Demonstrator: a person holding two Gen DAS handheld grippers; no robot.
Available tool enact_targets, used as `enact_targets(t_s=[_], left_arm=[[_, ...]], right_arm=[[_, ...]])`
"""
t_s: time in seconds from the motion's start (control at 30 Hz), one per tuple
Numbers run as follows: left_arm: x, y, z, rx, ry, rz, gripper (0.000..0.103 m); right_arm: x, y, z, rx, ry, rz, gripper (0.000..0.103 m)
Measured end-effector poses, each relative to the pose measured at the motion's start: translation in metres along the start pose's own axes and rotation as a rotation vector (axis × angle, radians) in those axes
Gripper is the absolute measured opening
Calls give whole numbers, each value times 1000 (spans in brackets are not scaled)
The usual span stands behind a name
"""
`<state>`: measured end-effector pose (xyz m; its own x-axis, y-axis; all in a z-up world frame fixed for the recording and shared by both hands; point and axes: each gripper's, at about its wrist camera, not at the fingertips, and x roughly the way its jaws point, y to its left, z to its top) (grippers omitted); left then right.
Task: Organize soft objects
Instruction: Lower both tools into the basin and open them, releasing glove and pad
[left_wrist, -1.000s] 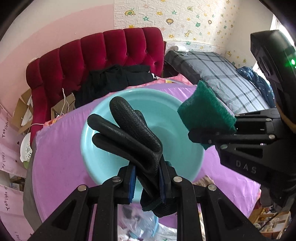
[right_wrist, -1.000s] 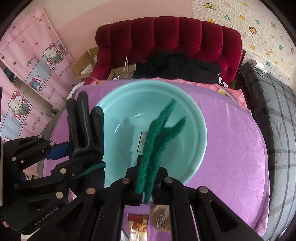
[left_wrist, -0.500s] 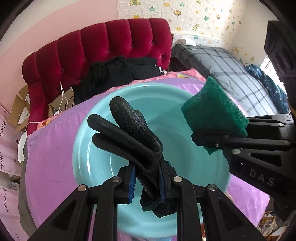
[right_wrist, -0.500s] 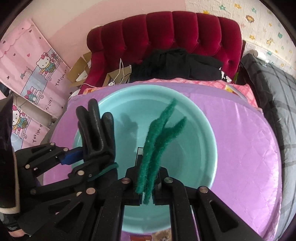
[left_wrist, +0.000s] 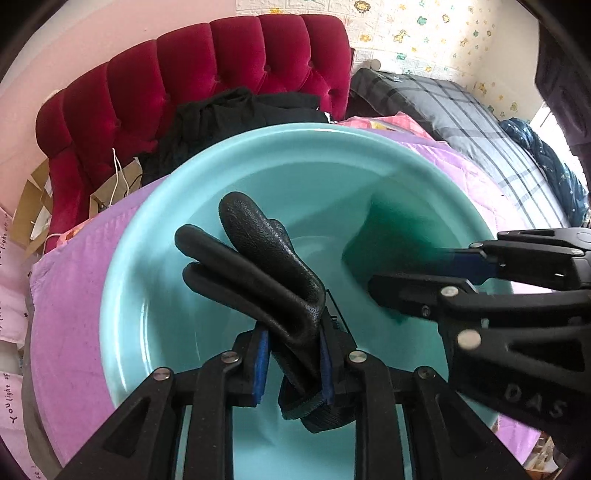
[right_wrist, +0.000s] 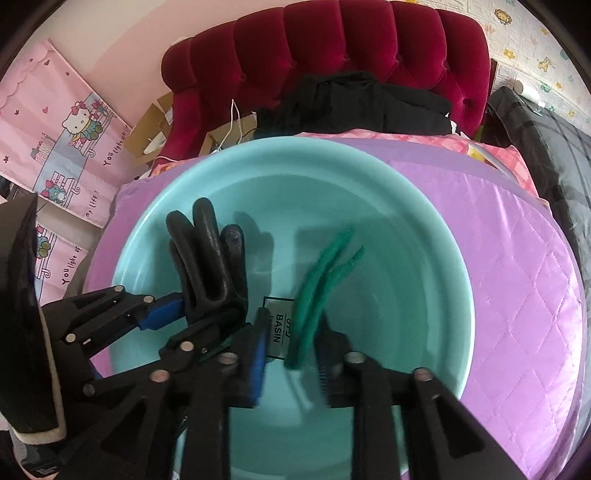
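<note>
The left claw (left_wrist: 295, 360) has just been opening: a gap shows at its left pad while the black rubber glove (left_wrist: 258, 266) between the jaws leans on the right pad, fingers standing over the round turquoise plastic basin (left_wrist: 155, 229). The right claw (right_wrist: 291, 354) has likewise just been opening, and the folded green scouring pad (right_wrist: 317, 291) sits blurred and loose between its parted jaws, above the basin's label. The basin rests on a purple quilted cover (right_wrist: 517, 258), before a crimson tufted velvet headboard (right_wrist: 332, 40).
</note>
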<state>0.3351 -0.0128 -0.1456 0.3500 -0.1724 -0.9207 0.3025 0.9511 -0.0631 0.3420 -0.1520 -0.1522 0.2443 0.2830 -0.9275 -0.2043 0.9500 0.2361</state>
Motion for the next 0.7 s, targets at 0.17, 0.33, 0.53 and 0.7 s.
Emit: enact_targets(t_s=[0.17, 0.33, 0.53, 0.7], left_arm=[[-4, 0, -1, -13, -10, 53, 80], [-14, 4, -4, -39, -42, 65, 103], [-34, 3, -14, -33, -70, 81, 103], [-51, -1, -28, -37, -74, 106, 103]], right_arm=[[-7, 2, 0, -16, -24, -43, 55], [-17, 3, -1, -28, -40, -78, 86], [-31, 7, -11, -41, -66, -102, 103], [-46, 13, -27, -38, -71, -119, 103]])
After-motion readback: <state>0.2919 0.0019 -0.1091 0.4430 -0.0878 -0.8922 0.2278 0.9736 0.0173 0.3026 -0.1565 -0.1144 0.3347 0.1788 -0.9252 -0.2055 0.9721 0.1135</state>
